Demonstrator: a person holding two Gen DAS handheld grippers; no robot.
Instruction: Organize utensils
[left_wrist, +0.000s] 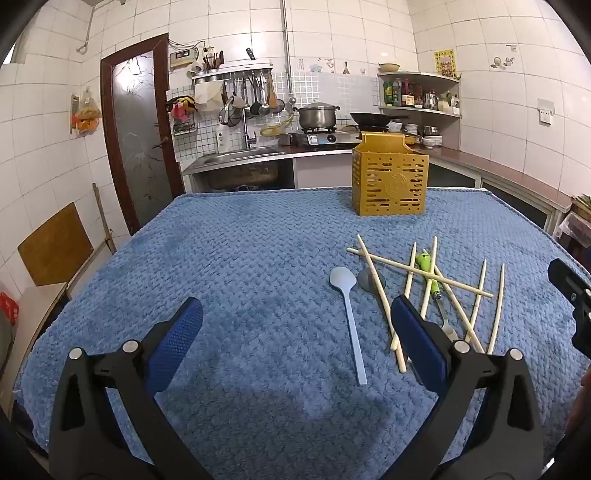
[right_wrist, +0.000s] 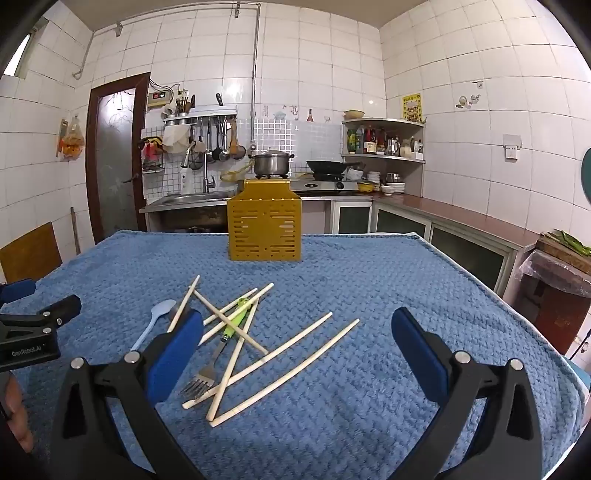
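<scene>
A yellow perforated utensil holder (left_wrist: 389, 182) (right_wrist: 265, 230) stands upright at the far side of the blue towel. Several pale chopsticks (left_wrist: 421, 271) (right_wrist: 291, 363) lie crossed in a loose pile, with a green-handled fork (left_wrist: 430, 286) (right_wrist: 221, 345) among them. A light blue spoon (left_wrist: 349, 317) (right_wrist: 153, 321) lies just left of the pile, beside a grey spoon bowl (left_wrist: 365, 282) partly under a chopstick. My left gripper (left_wrist: 295, 332) is open above the towel, the spoon between its fingers' lines. My right gripper (right_wrist: 297, 343) is open over the pile.
A blue towel (left_wrist: 229, 258) (right_wrist: 388, 288) covers the table. Behind are a sink (left_wrist: 240, 155), a stove with a pot (left_wrist: 318, 114) and a wok, and a counter along the right wall (right_wrist: 461, 218). A wooden stool (left_wrist: 51, 251) stands at the left.
</scene>
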